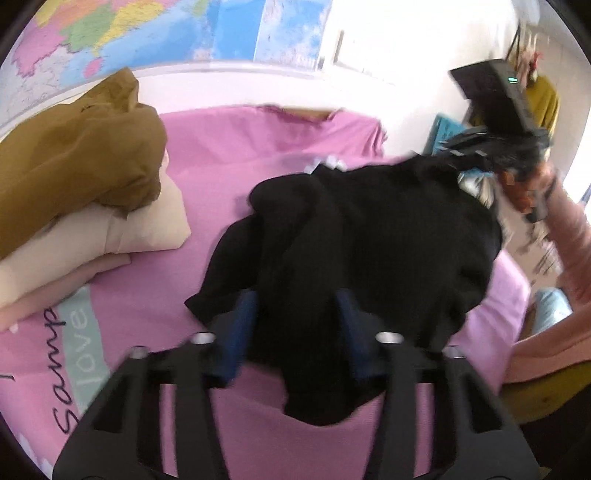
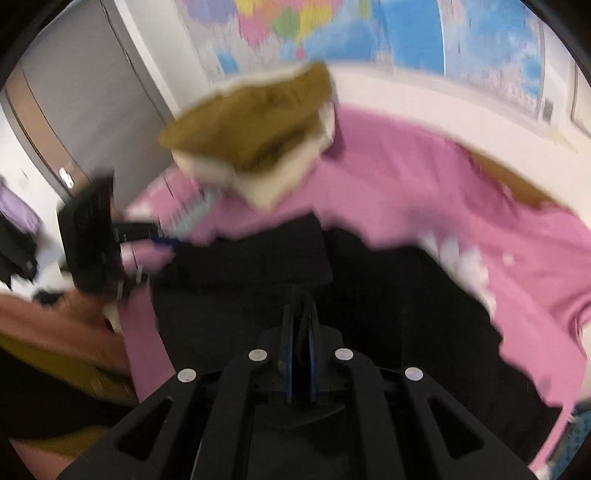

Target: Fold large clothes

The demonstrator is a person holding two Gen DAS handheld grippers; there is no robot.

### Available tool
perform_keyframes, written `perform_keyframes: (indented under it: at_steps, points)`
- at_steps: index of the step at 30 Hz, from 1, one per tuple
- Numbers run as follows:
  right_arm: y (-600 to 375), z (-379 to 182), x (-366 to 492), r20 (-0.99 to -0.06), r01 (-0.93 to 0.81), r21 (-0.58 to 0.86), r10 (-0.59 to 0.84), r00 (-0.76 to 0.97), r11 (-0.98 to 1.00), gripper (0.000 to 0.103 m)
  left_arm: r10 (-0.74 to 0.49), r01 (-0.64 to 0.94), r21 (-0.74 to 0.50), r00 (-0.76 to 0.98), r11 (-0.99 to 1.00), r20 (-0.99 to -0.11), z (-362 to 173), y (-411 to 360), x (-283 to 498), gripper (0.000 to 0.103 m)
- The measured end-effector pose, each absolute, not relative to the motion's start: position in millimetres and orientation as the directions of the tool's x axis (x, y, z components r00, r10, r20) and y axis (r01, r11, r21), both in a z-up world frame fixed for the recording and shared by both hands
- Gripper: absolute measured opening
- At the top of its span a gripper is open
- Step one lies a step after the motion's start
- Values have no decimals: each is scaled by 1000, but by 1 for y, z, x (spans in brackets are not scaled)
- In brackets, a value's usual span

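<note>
A large black garment (image 1: 369,236) lies bunched on the pink sheet (image 1: 229,155). My left gripper (image 1: 295,317) stands open, its blue fingers (image 1: 240,325) either side of a fold of the black cloth. My right gripper (image 2: 300,325) is shut on the black garment (image 2: 251,266), with cloth pinched between its blue pads. In the left wrist view the right gripper (image 1: 461,147) holds the garment's far right corner raised. In the blurred right wrist view the left gripper (image 2: 166,240) shows at the left.
A stack of folded clothes, brown (image 1: 74,147) on cream (image 1: 129,225), sits at the left of the sheet. A wall map (image 1: 147,29) hangs behind. The person's pink sleeve (image 1: 569,236) is at the right. A door (image 2: 74,110) stands at the left in the right wrist view.
</note>
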State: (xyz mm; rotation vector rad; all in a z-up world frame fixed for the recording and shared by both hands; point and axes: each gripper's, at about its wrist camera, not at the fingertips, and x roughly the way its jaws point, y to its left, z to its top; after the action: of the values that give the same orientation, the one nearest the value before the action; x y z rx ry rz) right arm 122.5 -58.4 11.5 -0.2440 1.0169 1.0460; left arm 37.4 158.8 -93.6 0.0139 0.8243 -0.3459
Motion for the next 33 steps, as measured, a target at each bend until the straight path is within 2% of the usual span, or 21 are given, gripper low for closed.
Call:
perform_keyframes:
  at_steps: [1,3,5,7,8,9,10,11,14,17,20,24,29,30,31,32,33]
  points:
    - [-58,4,119,-814,-808,271,572,98,524,8,-302,313,-126,615,941,-729,-96,158,40,39]
    - [-56,2,121,-825,-801,267,556,97,536,19,-289,326,-101,602,940,-745,-102,153,44,41]
    - [-55,10,129,-810,-795,290,579,92,533,37,-286,335,-92,592,938,-754,-104,152,44,48]
    - [-50,20,136,-776,-804,326,626,72,497,64,-290,336,-100,582,937,-760,-105,154,45,49]
    - [-46,25,141,-764,-811,324,640,79,487,66,-293,332,-108,580,937,-760,-105,157,45,48]
    - [-40,27,145,-764,-817,323,641,73,478,66,-296,319,-123,579,940,-760,-105,160,45,44]
    - [-34,28,149,-769,-822,317,635,69,473,66,-304,316,-137,573,939,-761,-106,162,45,31]
    - [-22,27,154,-779,-827,311,624,59,468,66,-314,309,-157,568,938,-761,-106,164,45,24]
    - [6,9,168,-820,-827,334,572,-19,452,66,-307,259,-185,592,948,-745,-103,174,39,16]
    - [21,-16,168,-865,-827,344,493,-95,444,66,-338,221,-257,605,941,-721,-105,189,35,16]
    - [30,-31,165,-852,-823,393,499,-158,411,66,-368,216,-299,612,929,-700,-111,195,31,16]
    - [41,-34,168,-823,-828,415,543,-165,377,66,-352,212,-282,612,936,-708,-114,191,32,19]
    - [63,-51,176,-827,-814,438,526,-198,382,66,-354,214,-282,611,935,-708,-116,192,34,22]
    - [64,-54,176,-823,-810,448,528,-209,378,55,-353,213,-282,610,936,-710,-116,193,33,23]
    - [64,-54,175,-819,-816,448,534,-211,364,31,-350,208,-283,608,936,-712,-117,193,34,24]
    - [65,-52,173,-821,-822,444,530,-213,356,18,-355,206,-290,606,934,-712,-117,194,34,25]
    - [64,-45,170,-822,-830,433,532,-203,352,14,-357,205,-294,607,934,-711,-117,195,33,25]
